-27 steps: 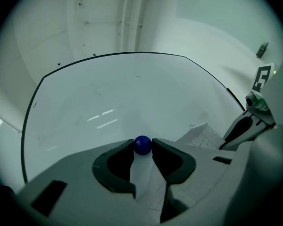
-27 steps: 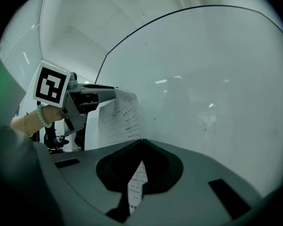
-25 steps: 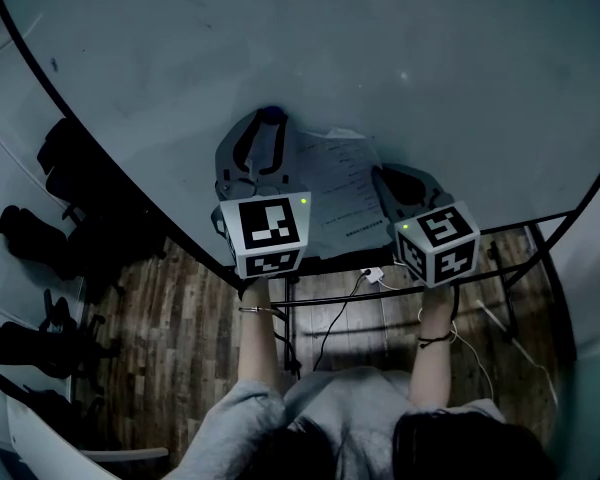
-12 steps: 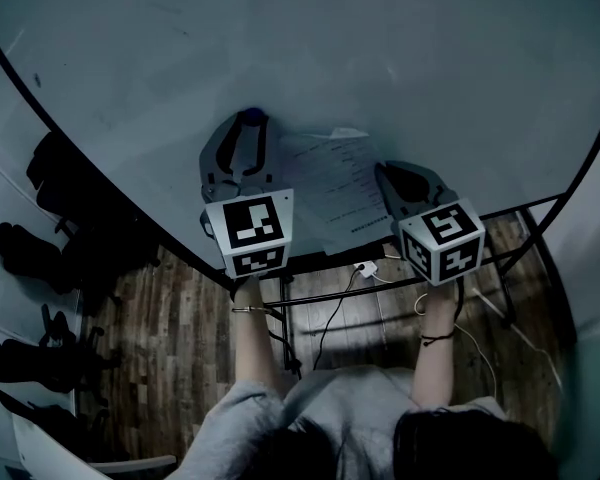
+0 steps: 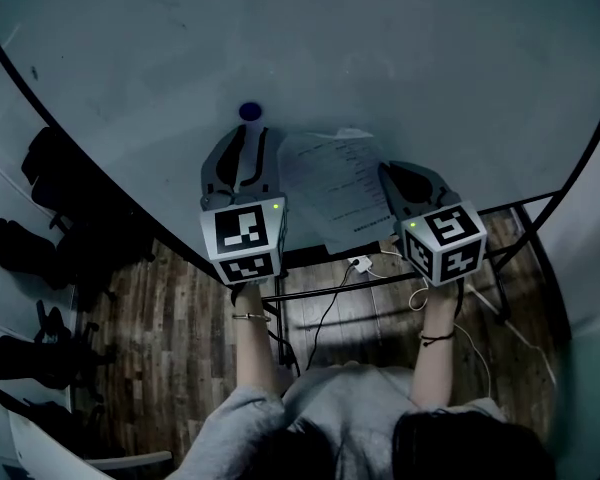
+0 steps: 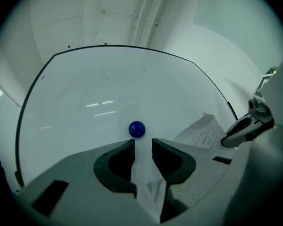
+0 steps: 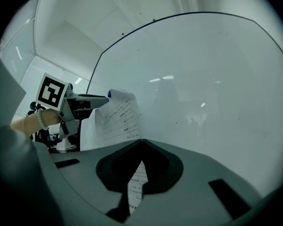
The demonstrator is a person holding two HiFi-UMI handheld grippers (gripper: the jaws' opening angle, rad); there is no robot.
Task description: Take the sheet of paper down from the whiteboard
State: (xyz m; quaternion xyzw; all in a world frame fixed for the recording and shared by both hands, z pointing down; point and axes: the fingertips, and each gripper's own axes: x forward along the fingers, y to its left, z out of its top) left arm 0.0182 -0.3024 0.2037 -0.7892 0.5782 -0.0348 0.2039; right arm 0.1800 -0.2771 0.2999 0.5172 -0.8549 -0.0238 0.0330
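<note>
The printed sheet of paper (image 5: 335,183) hangs against the whiteboard (image 5: 380,58), its top edge curling away from the surface. My right gripper (image 5: 386,172) is shut on the sheet's lower right edge; in the right gripper view the jaws (image 7: 141,141) meet and the paper (image 7: 115,117) runs between them. A round blue magnet (image 5: 250,111) sits on the bare board left of the sheet's top. My left gripper (image 5: 244,138) is just below it, jaws slightly apart and holding nothing. In the left gripper view the magnet (image 6: 137,129) lies beyond the tips (image 6: 142,142), and the paper (image 6: 203,132) is to the right.
The whiteboard's black stand bars (image 5: 380,280) run under the board, with a white plug and cable (image 5: 360,265) hanging there. Dark chairs and gear (image 5: 40,238) stand on the wooden floor at the left. The person's forearms reach up from below.
The blue magnet was at my left gripper's tips; now that gripper has drawn back below it and the magnet stays on the board. The right gripper keeps its hold on the paper.
</note>
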